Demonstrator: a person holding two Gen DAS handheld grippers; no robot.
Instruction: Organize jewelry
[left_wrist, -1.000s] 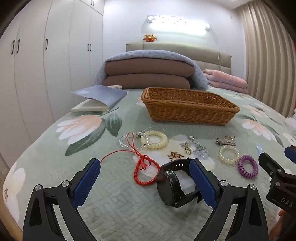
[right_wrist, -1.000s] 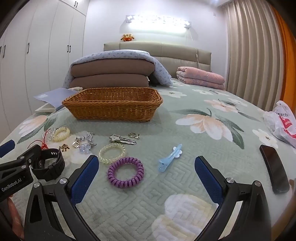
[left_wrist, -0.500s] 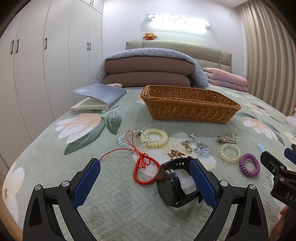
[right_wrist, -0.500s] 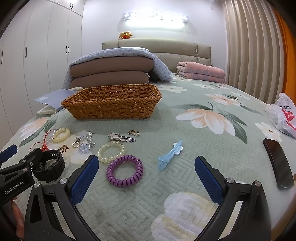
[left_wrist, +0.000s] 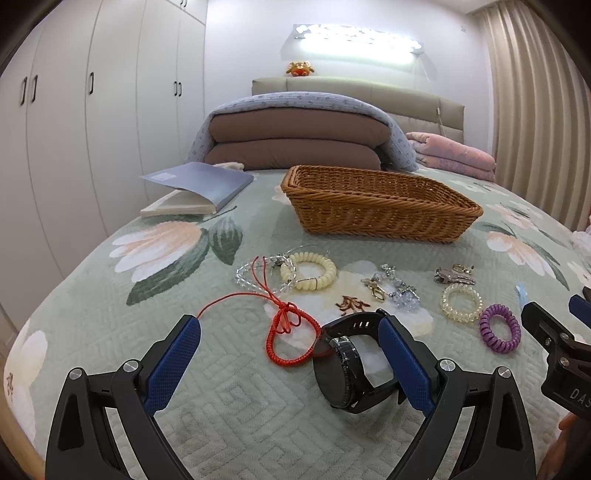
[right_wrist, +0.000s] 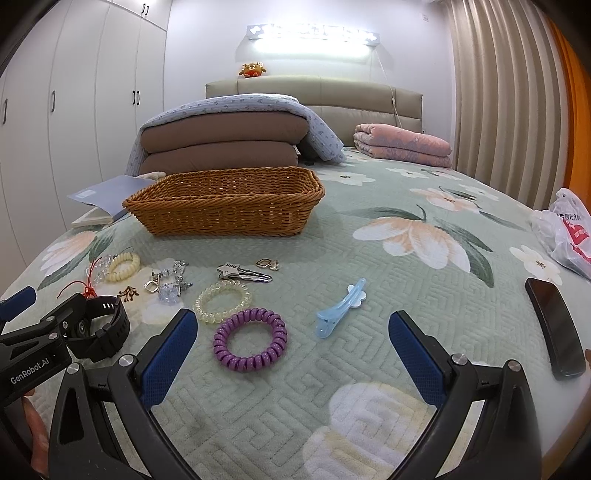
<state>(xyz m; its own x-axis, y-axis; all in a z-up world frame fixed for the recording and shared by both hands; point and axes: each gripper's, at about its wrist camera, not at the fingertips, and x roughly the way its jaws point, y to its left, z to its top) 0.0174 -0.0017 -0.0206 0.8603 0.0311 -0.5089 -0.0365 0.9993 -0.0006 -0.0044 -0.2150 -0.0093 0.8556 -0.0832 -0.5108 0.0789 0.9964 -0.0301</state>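
Grippers: your left gripper (left_wrist: 290, 345) and right gripper (right_wrist: 291, 334) both spread wide, holding nothing.
Watch (left_wrist: 349, 363): on bed beside left gripper's right finger; rigid case, pinch its flexible strap.
Basket (left_wrist: 376, 206): farther back; destination, probably.

Black watch (left_wrist: 349, 369) — purple coil tie (right_wrist: 250, 340)

Woven wicker basket (right_wrist: 225, 201), quilted matt bedspread (right_wrist: 369, 295), glossy plastic purple coil (right_wrist: 250, 340), textured blue fingers (right_wrist: 168, 354)
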